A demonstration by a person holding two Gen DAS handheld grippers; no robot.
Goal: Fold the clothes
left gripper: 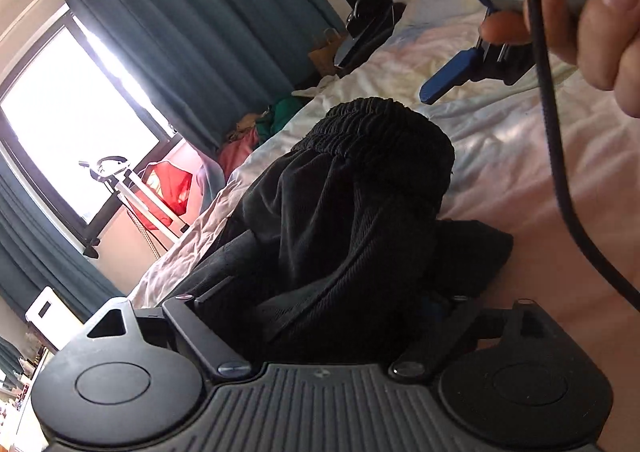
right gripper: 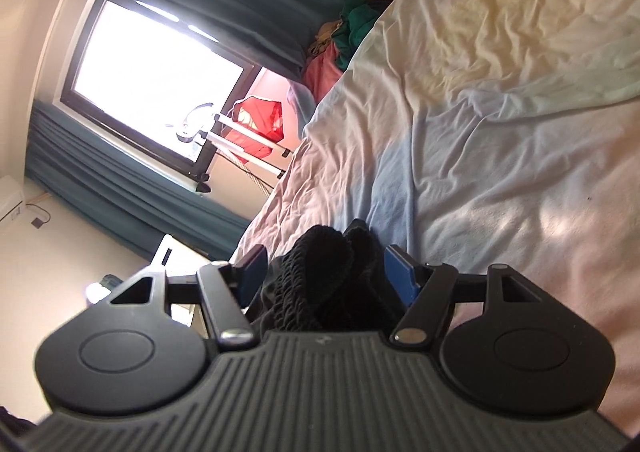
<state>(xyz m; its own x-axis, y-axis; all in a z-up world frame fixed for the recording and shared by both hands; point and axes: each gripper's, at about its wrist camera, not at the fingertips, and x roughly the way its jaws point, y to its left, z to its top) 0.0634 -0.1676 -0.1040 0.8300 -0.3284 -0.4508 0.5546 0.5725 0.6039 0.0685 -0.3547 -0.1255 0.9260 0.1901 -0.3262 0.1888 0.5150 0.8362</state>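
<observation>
A crumpled pastel bedsheet (right gripper: 500, 112) lies beneath; teal curtains (left gripper: 208, 20) flank a bright window. The black ribbed-fabric garment (left gripper: 352, 192) — elastic waistband bunched — is heaped on the sheet between the wide left gripper (left gripper: 320, 312). Right gripper (right gripper: 326, 272): jaws apart, garment bunched between; grip uncertain.

The black left gripper (left gripper: 320, 292) points slightly downward, its jaws spread wide and pressing on nothing. The black right gripper (right gripper: 326, 264) with blue pads (right gripper: 400, 272) also tilts a little below level, rolled to one side, its jaws standing apart without clamping. Seen from the left wrist, a bare hand (left gripper: 592, 24) wraps the right gripper's handle, fingertips curled over it.
</observation>
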